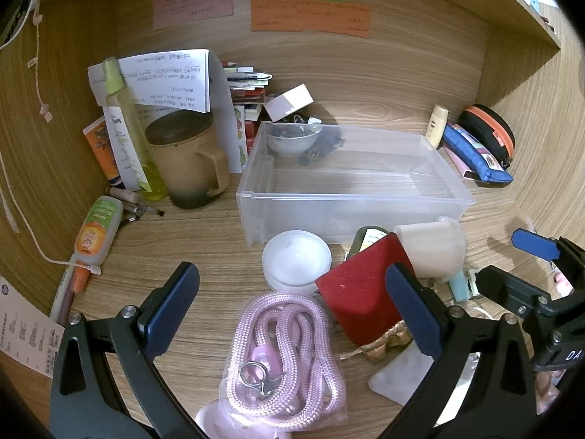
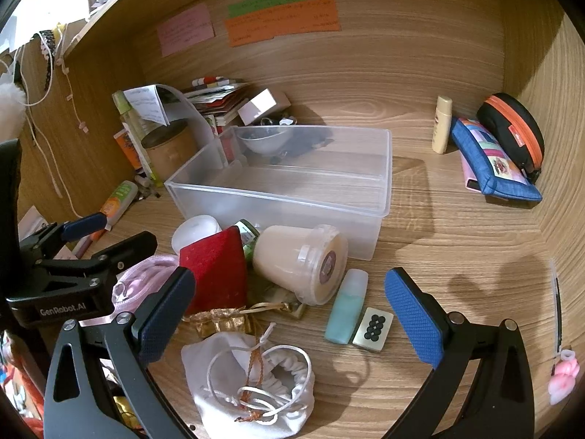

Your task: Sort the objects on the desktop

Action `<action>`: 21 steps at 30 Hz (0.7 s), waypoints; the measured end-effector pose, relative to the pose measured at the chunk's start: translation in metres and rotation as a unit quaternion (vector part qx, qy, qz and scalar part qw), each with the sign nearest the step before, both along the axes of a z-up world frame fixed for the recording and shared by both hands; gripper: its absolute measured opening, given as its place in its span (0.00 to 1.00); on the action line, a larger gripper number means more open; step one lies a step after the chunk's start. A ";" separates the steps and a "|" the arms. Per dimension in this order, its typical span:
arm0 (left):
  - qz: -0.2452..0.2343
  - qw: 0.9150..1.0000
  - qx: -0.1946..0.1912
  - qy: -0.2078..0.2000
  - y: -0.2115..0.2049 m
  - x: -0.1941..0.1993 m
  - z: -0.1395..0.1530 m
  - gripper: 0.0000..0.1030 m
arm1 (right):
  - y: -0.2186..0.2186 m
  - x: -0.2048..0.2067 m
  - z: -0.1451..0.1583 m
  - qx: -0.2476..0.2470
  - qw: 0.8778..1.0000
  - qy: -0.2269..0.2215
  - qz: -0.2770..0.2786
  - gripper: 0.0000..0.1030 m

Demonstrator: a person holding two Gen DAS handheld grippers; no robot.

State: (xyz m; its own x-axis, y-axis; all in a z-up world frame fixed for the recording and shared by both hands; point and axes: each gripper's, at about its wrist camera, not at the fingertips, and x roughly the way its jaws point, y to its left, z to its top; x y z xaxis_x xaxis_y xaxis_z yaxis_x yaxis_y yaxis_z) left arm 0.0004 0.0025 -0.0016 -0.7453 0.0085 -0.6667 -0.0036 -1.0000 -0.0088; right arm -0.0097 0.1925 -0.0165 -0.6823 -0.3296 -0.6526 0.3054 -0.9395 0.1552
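A clear plastic bin (image 1: 351, 197) (image 2: 278, 197) stands mid-desk. In front of it lie a pink rope bundle in a bag (image 1: 285, 351), a red box (image 1: 362, 292) (image 2: 215, 270), a round white lid (image 1: 296, 256), a tipped cream cup (image 2: 303, 259), a teal tube (image 2: 345, 305), a mahjong tile (image 2: 373, 329) and a white drawstring pouch (image 2: 252, 376). My left gripper (image 1: 289, 311) is open, empty, over the pink rope. My right gripper (image 2: 289, 311) is open, empty, above the pouch and tube.
At back left stand a brown mug (image 1: 186, 161), a yellow spray bottle (image 1: 128, 128), papers and tubes. At back right lie a blue pouch (image 2: 490, 161), a black-orange case (image 2: 515, 128) and a small cream bottle (image 2: 442, 124). Wooden walls enclose the desk.
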 end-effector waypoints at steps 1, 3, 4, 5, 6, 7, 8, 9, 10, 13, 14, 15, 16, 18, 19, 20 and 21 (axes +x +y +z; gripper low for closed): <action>0.001 1.000 -0.001 -0.001 0.000 0.000 0.000 1.00 | 0.000 0.000 0.000 0.000 1.000 0.000 0.000 1.00; 0.002 1.000 -0.001 0.000 0.001 0.001 0.001 1.00 | 0.001 0.000 0.000 -0.002 1.000 0.000 0.000 1.00; 0.002 1.000 0.001 0.000 0.000 0.001 0.002 1.00 | 0.001 0.000 0.001 -0.003 1.000 0.001 0.000 1.00; 0.002 1.000 0.005 0.000 -0.001 0.002 0.003 1.00 | 0.001 0.001 0.001 -0.004 1.000 0.002 -0.002 1.00; 0.002 1.000 0.007 0.002 -0.002 0.003 0.004 1.00 | 0.003 0.001 0.002 -0.006 1.000 0.003 -0.003 1.00; 0.004 1.000 0.010 0.004 -0.004 0.004 0.006 1.00 | 0.003 0.002 0.002 -0.007 1.000 0.005 -0.004 1.00; 0.005 1.000 0.012 0.007 -0.006 0.006 0.007 1.00 | 0.005 0.002 0.003 -0.008 1.000 0.007 -0.005 1.00; 0.006 1.000 0.013 0.009 -0.007 0.006 0.009 1.00 | 0.007 0.003 0.004 -0.010 1.000 0.009 -0.008 1.00; 0.007 1.000 0.016 0.014 -0.010 0.008 0.011 1.00 | 0.008 0.004 0.004 -0.012 1.000 0.011 -0.009 1.00; 0.009 1.000 0.020 0.012 -0.020 0.013 0.014 1.00 | 0.016 0.006 0.008 -0.018 1.000 0.019 -0.012 1.00; 0.008 1.000 0.022 0.007 -0.024 0.014 0.014 1.00 | 0.019 0.007 0.008 -0.020 0.999 0.022 -0.013 1.00; 0.006 1.000 0.024 0.002 -0.027 0.014 0.014 1.00 | 0.022 0.008 0.010 -0.020 0.999 0.026 -0.014 1.00; 0.005 1.000 0.024 -0.005 -0.031 0.016 0.014 1.00 | 0.024 0.009 0.010 -0.020 0.999 0.030 -0.017 1.00; 0.002 1.000 0.021 -0.010 -0.036 0.020 0.014 1.00 | 0.030 0.012 0.013 -0.015 0.999 0.041 -0.025 1.00; 0.002 1.000 0.018 -0.013 -0.038 0.022 0.014 1.00 | 0.032 0.013 0.014 -0.013 0.999 0.045 -0.026 1.00; 0.002 1.000 0.015 -0.017 -0.041 0.025 0.013 1.00 | 0.034 0.013 0.014 -0.010 0.998 0.048 -0.027 1.00; 0.002 1.000 0.015 -0.022 -0.042 0.027 0.012 1.00 | 0.036 0.014 0.014 -0.006 0.998 0.049 -0.026 1.00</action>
